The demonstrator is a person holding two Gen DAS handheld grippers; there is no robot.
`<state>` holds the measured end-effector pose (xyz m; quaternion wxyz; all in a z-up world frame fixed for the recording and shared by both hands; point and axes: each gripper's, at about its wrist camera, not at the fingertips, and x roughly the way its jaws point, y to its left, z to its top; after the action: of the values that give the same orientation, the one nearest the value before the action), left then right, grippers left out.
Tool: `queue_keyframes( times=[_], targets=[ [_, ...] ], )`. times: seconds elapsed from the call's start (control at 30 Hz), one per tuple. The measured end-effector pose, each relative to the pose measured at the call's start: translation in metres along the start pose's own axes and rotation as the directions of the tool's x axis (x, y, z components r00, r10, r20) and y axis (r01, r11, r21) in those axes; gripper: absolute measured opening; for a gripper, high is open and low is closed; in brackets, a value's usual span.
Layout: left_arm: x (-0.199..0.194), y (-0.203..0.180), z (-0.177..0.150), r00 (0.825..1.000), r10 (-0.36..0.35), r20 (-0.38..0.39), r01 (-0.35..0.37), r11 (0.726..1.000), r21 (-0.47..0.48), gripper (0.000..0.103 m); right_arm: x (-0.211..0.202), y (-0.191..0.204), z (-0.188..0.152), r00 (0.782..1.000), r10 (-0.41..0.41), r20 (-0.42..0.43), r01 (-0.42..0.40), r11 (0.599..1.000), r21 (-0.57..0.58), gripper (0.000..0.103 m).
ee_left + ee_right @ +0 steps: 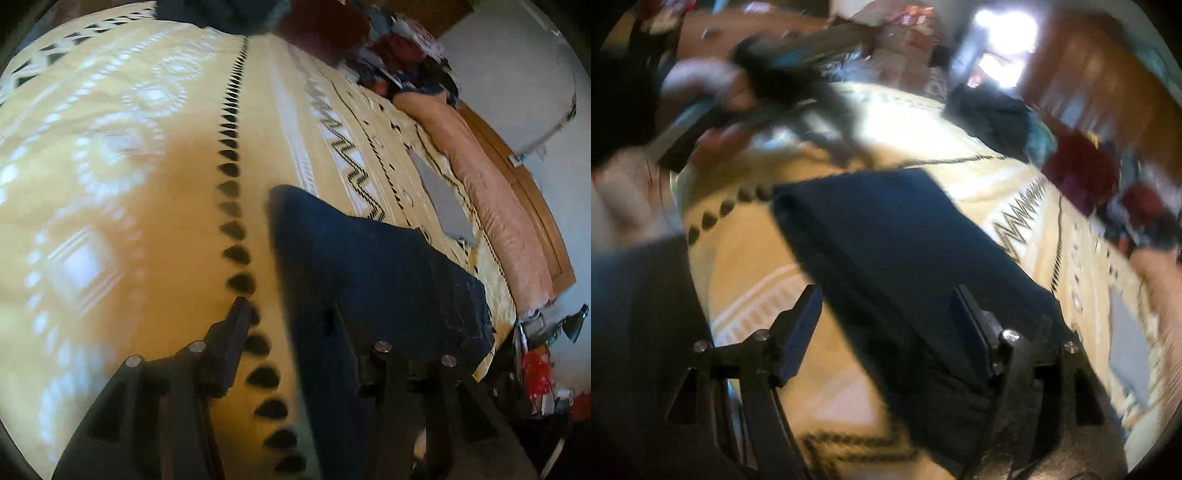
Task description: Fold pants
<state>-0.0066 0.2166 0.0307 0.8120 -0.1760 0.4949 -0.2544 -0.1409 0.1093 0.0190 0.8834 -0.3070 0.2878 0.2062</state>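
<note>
Your left gripper (288, 317) points steeply down at the bed (122, 184), rolled so the bedspread's line of black triangles runs up between its fingers. Its jaws stand apart with nothing clamped: the left finger hangs over bare yellow cover, the right one over the pants (369, 266). Your right gripper (886, 314) also tilts down, jaws wide apart, and the folded edge of the pants (886, 240) lies in the gap without either pad pressing on it. The pants lie as a dark blue folded slab on the bedspread, near the bed edge that carries the pink blanket (491, 192). In the right wrist view your left hand (713, 96) shows at the upper left, blurred, fingers wrapped round the left gripper's handle above the bed. A heap of clothes (406, 48) sits at the bed's far corner.
</note>
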Motion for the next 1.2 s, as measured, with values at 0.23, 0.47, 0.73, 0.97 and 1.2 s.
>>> queue_keyframes(
  times=[0.23,0.47,0.73,0.97,1.2],
  targets=[
    [0.036,-0.006,0.030,0.999,-0.032,-0.023,0.032,0.999,0.022,0.052,0.030,0.017,0.020,0.995,-0.095,-0.014,0.093,0.991,-0.091,0.073],
    [0.062,-0.004,0.052,0.999,-0.039,-0.025,0.039,0.999,0.013,0.053,0.034,0.008,0.025,0.995,-0.079,-0.059,0.077,0.996,-0.033,0.070],
    [0.067,-0.002,0.053,0.999,-0.033,-0.029,0.033,0.999,0.023,0.035,0.029,0.025,0.025,0.992,-0.099,-0.084,0.096,0.994,-0.043,0.050],
    [0.055,-0.015,0.057,1.000,-0.003,-0.006,0.003,0.997,0.072,0.015,0.027,0.004,0.032,0.991,-0.006,-0.137,0.023,0.993,0.119,0.017],
    [0.023,-0.045,0.071,0.997,-0.049,0.066,0.043,0.995,0.095,0.014,-0.023,-0.040,0.035,0.998,0.063,-0.027,-0.050,0.939,0.339,0.015]
  ],
)
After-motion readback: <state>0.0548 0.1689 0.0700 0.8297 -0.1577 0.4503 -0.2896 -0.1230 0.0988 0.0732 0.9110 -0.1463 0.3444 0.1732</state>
